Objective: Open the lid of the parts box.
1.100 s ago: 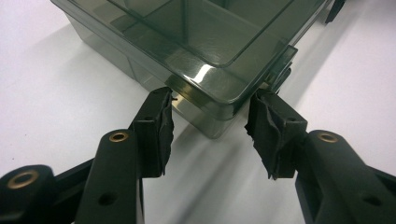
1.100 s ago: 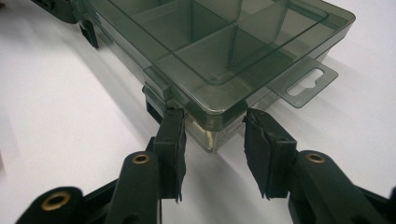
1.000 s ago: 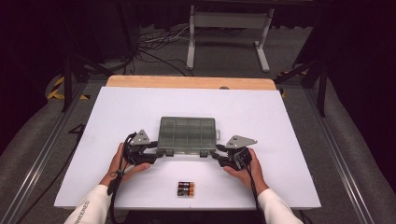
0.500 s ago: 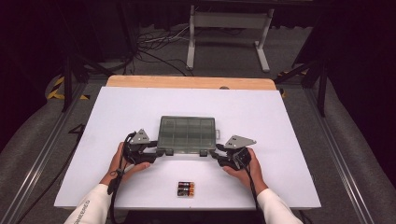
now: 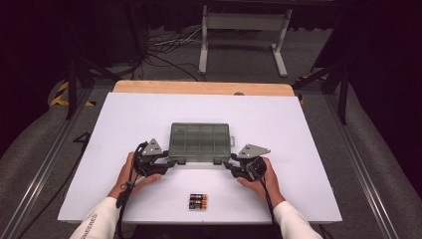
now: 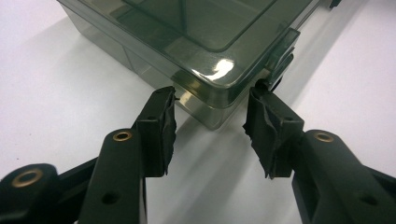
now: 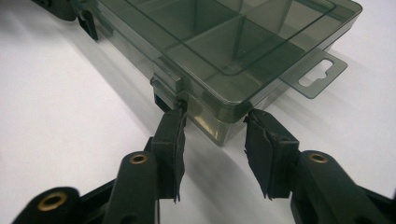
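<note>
Hands hold two grippers at a white table. Left gripper, jaws spread, straddles the near left corner of a closed smoky clear compartment box at the table's middle. Right gripper, jaws also spread, straddles the near right corner. Batteries lie near the table's front edge.

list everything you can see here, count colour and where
organiser box: 1, smoky clear, lid shut, middle of table
latches: 2, same plastic, box's near edge
hang tab: 1, clear, box's right end
batteries: small cluster, black and orange, near edge of table
table: 1, white top, wooden far edge
metal stand: 1, white, floor behind table
cables: several, dark, floor behind
left gripper: 1, black, open at box's near left corner
right gripper: 1, black, open at near right corner
</note>
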Demonstrator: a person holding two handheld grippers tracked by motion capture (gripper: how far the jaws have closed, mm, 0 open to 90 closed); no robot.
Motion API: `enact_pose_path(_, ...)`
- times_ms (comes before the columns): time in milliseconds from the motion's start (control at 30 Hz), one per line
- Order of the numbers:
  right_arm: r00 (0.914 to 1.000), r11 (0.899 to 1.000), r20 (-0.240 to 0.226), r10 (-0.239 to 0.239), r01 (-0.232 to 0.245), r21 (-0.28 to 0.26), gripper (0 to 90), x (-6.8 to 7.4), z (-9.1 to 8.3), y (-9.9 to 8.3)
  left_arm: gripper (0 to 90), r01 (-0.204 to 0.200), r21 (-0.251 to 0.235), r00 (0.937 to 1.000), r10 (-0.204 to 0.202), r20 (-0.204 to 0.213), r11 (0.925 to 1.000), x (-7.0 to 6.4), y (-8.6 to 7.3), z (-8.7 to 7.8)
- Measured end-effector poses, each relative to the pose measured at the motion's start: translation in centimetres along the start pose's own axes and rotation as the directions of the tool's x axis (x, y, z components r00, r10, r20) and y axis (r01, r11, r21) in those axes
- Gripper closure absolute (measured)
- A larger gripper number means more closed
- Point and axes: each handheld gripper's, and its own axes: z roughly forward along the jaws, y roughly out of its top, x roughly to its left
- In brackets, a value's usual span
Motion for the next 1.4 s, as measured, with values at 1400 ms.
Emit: enact_pose_path(1400,0.9996,0.998,-0.013,0.026,-0.026,-0.063,66.5,-0.35,-0.18,0.05,53.3,0.022,0.002,0.9995,-0.022,-0.021,0.9998,0.26,-0.07,-0.21)
